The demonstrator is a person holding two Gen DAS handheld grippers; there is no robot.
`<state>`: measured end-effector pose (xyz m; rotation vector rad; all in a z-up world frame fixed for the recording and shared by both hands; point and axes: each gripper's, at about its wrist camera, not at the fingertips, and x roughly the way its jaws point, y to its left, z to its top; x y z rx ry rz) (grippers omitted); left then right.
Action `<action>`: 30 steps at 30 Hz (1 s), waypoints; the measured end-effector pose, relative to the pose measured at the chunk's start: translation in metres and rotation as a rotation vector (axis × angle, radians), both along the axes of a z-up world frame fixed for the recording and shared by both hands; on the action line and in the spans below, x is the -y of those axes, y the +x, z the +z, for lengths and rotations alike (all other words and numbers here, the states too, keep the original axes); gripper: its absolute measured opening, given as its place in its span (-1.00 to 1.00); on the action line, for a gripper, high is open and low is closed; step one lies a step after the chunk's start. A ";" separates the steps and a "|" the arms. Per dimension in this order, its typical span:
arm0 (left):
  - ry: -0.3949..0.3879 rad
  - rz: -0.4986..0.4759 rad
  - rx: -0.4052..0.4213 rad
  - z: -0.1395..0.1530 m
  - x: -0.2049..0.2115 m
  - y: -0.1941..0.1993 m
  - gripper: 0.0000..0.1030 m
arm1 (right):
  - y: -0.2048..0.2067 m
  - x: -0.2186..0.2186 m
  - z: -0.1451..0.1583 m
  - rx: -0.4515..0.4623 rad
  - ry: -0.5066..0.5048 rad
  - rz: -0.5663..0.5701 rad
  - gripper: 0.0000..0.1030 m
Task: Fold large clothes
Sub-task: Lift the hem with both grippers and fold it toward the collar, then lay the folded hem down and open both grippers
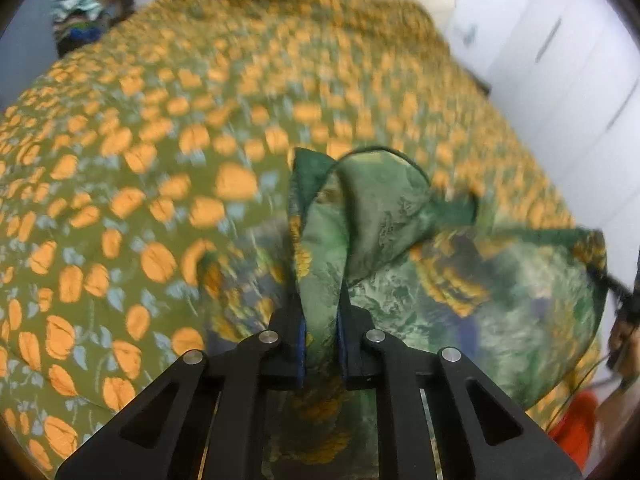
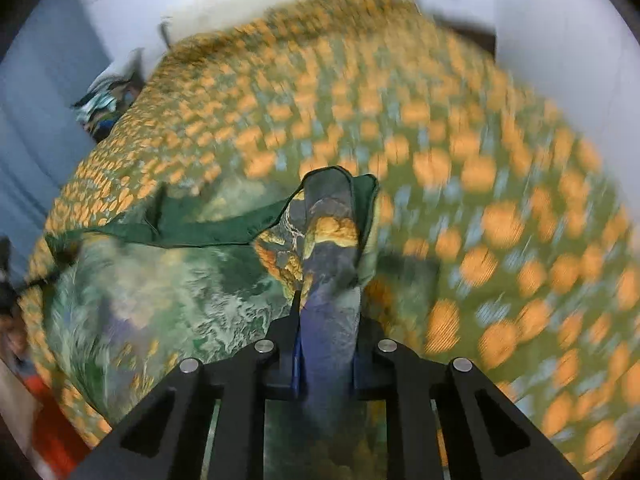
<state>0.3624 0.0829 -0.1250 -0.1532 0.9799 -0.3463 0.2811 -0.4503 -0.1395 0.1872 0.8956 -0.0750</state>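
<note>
**Inspector:** Garment (image 1: 384,216) location and condition, please.

**Operator:** Green printed cloth, with a dark green border. It lies bunched at the near edge of the bed (image 1: 160,160), over the orange-flowered bedspread, and it is gathered up at the two places I hold. My left gripper (image 1: 322,320) is clamped on one bunched fold; cloth fills the space between its fingers and stands up beyond them. My right gripper (image 2: 326,312) is clamped on another fold, bluish where it passes between the fingers. The stretch between the two holds hangs slack above the bedspread.

**Inspector:** Risks from this position?

**Operator:** First, in my judgement, each hold is on a wad and not on a clean corner. A wad could slide out layer by layer, and the fold would come out crooked.

**Inspector:** Second?

**Operator:** I cannot tell whether both holds are on the same edge. If they are not, spreading my hands would twist the cloth rather than open it flat.

**Inspector:** Anything near the bed?

**Operator:** A pile of other clothes (image 1: 86,8) sits at the far corner of the bed, well apart from the garment. Both views are blurred, so fine detail at the fingertips is unconfirmed. The fabric looks thin and slippery, so a quick pull could jerk it free.
</note>
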 end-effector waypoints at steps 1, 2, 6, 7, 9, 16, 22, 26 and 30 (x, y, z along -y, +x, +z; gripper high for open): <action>-0.005 0.016 0.027 0.004 -0.001 0.002 -0.78 | 0.001 -0.001 0.010 0.034 -0.018 0.003 -0.69; 0.002 0.031 0.056 0.006 0.000 0.004 -0.78 | 0.004 -0.003 0.020 0.079 -0.044 0.001 -0.69; 0.071 0.094 0.108 -0.015 0.011 0.024 -0.78 | 0.020 -0.004 0.018 0.140 -0.081 -0.025 -0.70; 0.088 0.099 0.093 -0.027 0.012 0.028 -0.77 | 0.031 -0.003 0.007 0.128 -0.079 -0.034 -0.70; 0.122 0.117 0.038 -0.061 0.014 0.038 -0.77 | 0.046 0.005 -0.024 0.065 -0.052 -0.058 -0.70; 0.108 0.108 0.046 -0.098 0.006 0.028 -0.70 | 0.048 0.013 -0.091 -0.007 -0.021 -0.061 -0.68; 0.096 0.120 0.050 -0.099 0.009 0.027 -0.43 | 0.049 0.019 -0.098 0.006 0.006 -0.074 -0.62; 0.086 0.159 0.051 -0.076 -0.005 0.016 0.70 | 0.048 0.028 -0.096 0.018 0.072 -0.099 -0.29; 0.029 0.222 0.081 -0.041 -0.031 -0.006 0.73 | 0.038 0.044 -0.086 0.034 0.152 -0.139 0.40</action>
